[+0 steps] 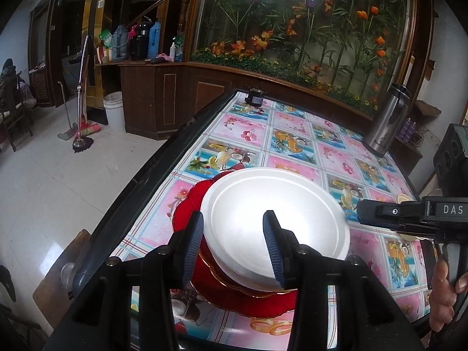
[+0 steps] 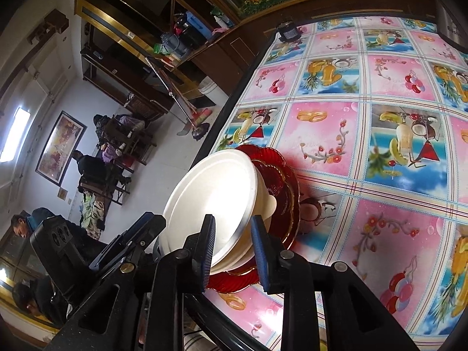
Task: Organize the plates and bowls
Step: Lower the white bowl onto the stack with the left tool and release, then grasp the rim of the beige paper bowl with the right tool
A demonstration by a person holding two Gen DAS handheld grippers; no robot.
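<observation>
A stack of white foam bowls (image 1: 278, 216) sits on several red glass plates (image 1: 234, 298) near the left edge of the table. My left gripper (image 1: 234, 245) straddles the bowls' near rim, one finger outside the wall and one over the inside, with a gap showing, so it is open. In the right wrist view the white bowls (image 2: 213, 193) lean on the red plates (image 2: 280, 175). My right gripper (image 2: 234, 248) has the bowls' rim between its blue pads, which stand apart from it. The right gripper (image 1: 361, 213) also shows at the bowls' right rim.
A flowered oilcloth covers the table (image 1: 292, 134), with its dark edge (image 1: 140, 181) at the left. A steel thermos (image 1: 386, 120) stands at the far right and a small dark jar (image 1: 254, 97) at the far end. A hand (image 1: 444, 295) holds the right gripper. People sit in the room beyond.
</observation>
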